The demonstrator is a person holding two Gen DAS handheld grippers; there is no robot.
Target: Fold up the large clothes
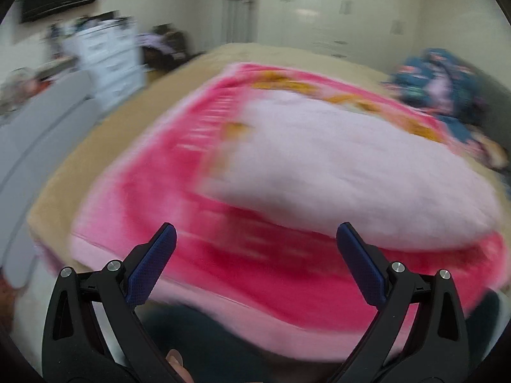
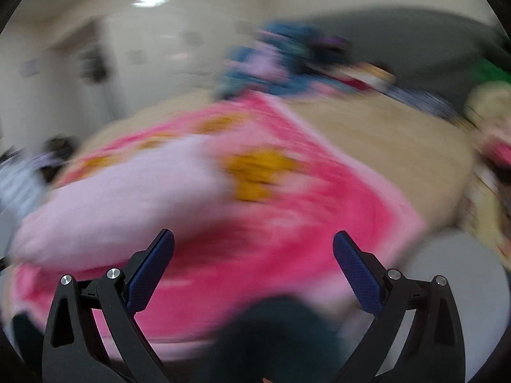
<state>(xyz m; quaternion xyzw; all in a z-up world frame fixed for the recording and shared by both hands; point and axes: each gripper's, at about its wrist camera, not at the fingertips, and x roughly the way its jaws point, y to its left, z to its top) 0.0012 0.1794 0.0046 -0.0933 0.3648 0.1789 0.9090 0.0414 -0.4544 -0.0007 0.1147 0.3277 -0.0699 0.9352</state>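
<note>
Left claw: the left claw (image 1: 255,233) stands wide open with nothing between its blue pads, poised over the near edge of the bed.
Right claw: the right claw (image 2: 254,241) is likewise spread wide and empty, over the same near edge.
Garment place: the pink garment (image 1: 287,166) lies across the middle of the bed (image 1: 111,134), its near hem reaching the bed's near edge just below both claws.
Garment look: hot pink with a pale pink border, orange-yellow motifs, and a pale lilac panel folded over on top; heavy blur hides finer detail.
Handling: it looks thick, plush and soft, likely light but bulky and floppy, so it should sag between grips. The two near corners along the pale border seem the best holds.
Far side: a blue patterned heap (image 1: 440,89) sits at the bed's far right corner.
</note>
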